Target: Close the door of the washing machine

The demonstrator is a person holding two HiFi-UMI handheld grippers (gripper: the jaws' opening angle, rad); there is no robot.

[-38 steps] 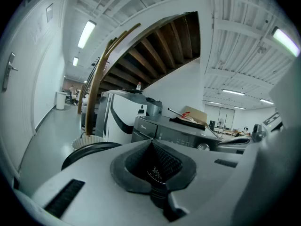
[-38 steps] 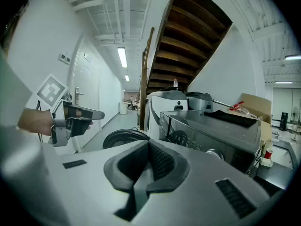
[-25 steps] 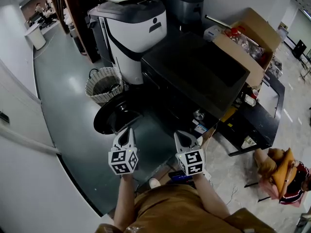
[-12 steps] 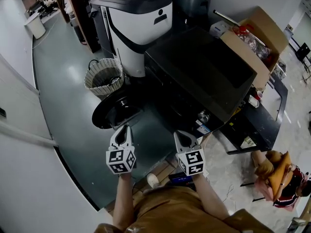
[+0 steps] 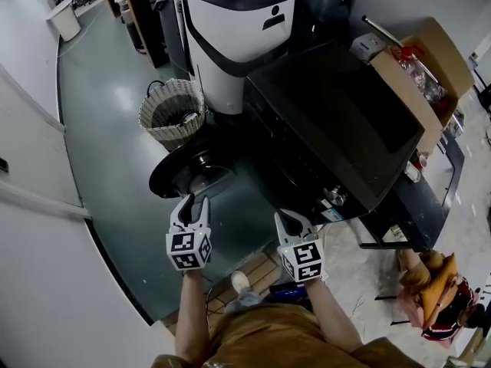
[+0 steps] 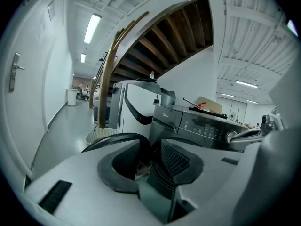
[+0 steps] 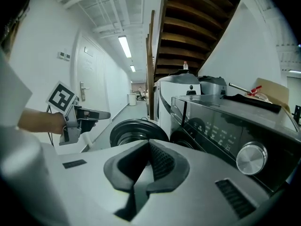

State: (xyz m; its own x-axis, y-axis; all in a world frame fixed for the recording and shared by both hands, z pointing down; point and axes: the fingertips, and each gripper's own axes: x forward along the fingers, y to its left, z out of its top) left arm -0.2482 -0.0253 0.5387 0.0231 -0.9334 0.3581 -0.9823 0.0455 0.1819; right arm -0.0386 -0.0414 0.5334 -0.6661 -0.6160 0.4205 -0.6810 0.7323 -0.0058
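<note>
- Head view: the washing machine (image 5: 337, 121) is the dark front-loader in the middle of my picture, and its round door (image 5: 184, 179) hangs wide open off the front's left side, out over the grey-green floor (image 5: 107, 129).
- My left claw (image 5: 195, 202) points at the near rim of that door, very close to it. I can't say that it touches.
- Left gripper view: the jaws have just been opening and now stand part-way apart. Nothing is between the pads, only the dark curve of the door beyond them.
- My right claw (image 5: 290, 219) is level with the left one and well apart from it, aimed at the machine's front panel.
- Right gripper view: the jaw tips meet, closed on nothing, and I see the control knob (image 7: 251, 158) to the right and the open door ahead.
- A wicker basket (image 5: 170, 113) stands just past the door, beside a tall white appliance (image 5: 238, 37).
</note>
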